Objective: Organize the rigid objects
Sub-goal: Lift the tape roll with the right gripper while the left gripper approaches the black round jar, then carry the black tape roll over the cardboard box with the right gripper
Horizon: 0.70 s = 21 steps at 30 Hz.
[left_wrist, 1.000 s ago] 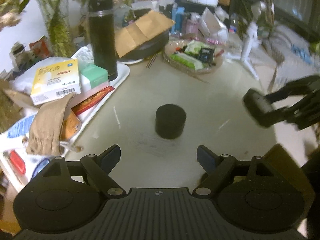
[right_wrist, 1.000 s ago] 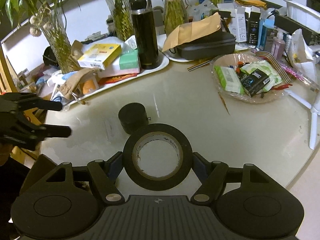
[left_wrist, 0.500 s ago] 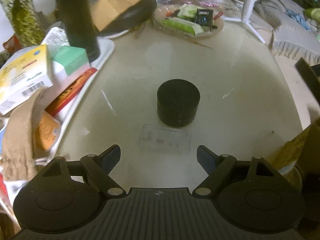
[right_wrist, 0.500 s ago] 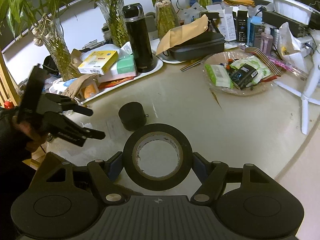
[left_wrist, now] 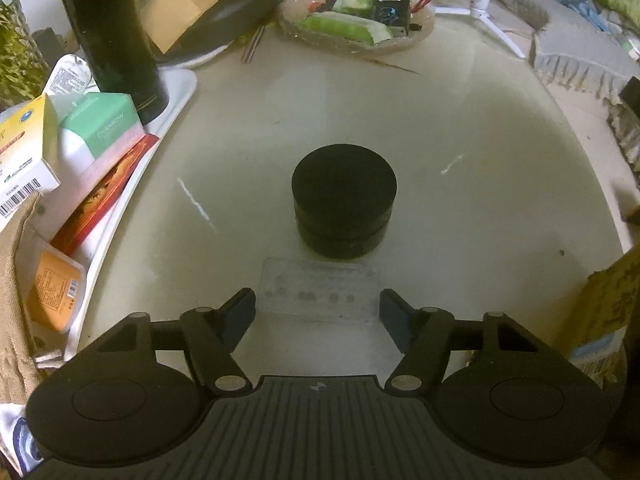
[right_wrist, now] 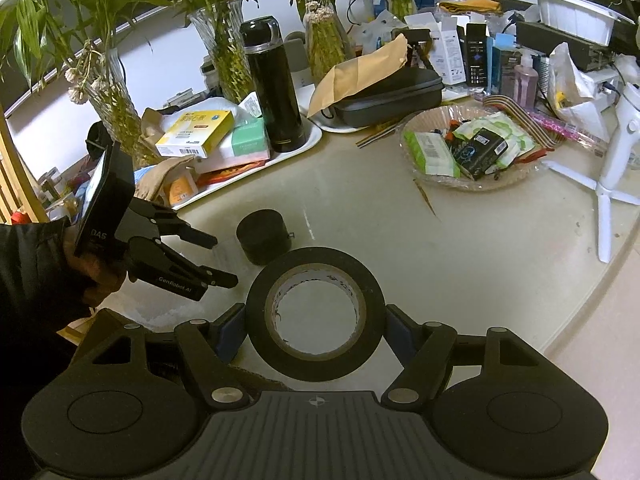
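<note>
Left wrist view: the left gripper (left_wrist: 318,312) points steeply down at the pale counter (left_wrist: 460,128), its jaws spread with nothing pinched; they have just been closing in. Between the fingertips lies a flat clear plastic card (left_wrist: 318,290), flat on the counter, and whether the pads touch its short edges cannot be told. Just beyond the card stands a squat black round jar (left_wrist: 344,204), upright with its lid on, apart from the jaws. To the left, a white tray (left_wrist: 176,92) carries a tall black flask (left_wrist: 114,36), a green and white box (left_wrist: 100,130) and a yellow and white box (left_wrist: 26,152).

In the right wrist view, the right gripper (right_wrist: 316,330) pinches a roll of black tape (right_wrist: 316,314) by its outer sides, the roll's hole facing the camera. The left gripper (right_wrist: 214,258) shows at the left, held in a hand (right_wrist: 94,276) in a dark sleeve, its tips near the black jar (right_wrist: 264,236). Farther right sits a clear bowl (right_wrist: 464,152) of packets.
</note>
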Motion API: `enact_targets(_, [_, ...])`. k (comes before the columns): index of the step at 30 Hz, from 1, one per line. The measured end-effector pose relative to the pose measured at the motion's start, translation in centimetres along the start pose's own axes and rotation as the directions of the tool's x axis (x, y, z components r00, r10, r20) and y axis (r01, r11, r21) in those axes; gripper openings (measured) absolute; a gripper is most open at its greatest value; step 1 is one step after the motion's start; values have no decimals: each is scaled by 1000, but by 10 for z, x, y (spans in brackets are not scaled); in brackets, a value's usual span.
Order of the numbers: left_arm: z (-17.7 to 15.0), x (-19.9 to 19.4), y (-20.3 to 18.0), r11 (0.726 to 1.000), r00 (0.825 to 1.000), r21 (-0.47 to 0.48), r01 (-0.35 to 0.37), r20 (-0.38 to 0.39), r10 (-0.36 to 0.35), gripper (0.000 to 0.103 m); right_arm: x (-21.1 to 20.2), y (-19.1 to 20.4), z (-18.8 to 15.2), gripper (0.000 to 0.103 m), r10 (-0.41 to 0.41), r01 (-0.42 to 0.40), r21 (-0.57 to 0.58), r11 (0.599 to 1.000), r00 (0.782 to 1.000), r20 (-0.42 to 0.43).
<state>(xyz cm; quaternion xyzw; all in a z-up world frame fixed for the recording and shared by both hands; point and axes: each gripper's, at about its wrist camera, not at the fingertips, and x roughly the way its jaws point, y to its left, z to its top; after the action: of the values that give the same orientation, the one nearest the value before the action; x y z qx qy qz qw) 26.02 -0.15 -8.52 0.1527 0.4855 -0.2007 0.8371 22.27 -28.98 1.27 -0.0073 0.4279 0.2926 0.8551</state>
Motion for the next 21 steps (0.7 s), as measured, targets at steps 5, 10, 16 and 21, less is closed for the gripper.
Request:
enact_targets(5, [-1, -1, -1, 1000, 1000, -5, 4, 0, -4, 67, 0, 0, -1, 75, 0, 0, -1, 1000, 1000, -2])
enact_targets(10, [-4, -11, -3, 1000, 1000, -26, 9, 20, -9, 67, -1, 2, -4, 75, -7, 7, 6, 1000, 1000, -16])
enact_targets(16, [-7, -31, -6, 998, 998, -62, -6, 60, 10, 67, -3, 7, -7, 75, -18, 18, 7, 1000, 1000, -22])
enact_targets(21, [-9, -55, -10, 994, 994, -108, -21, 108, 33, 67, -4, 13, -8, 75, -47, 48, 5, 999, 998, -29])
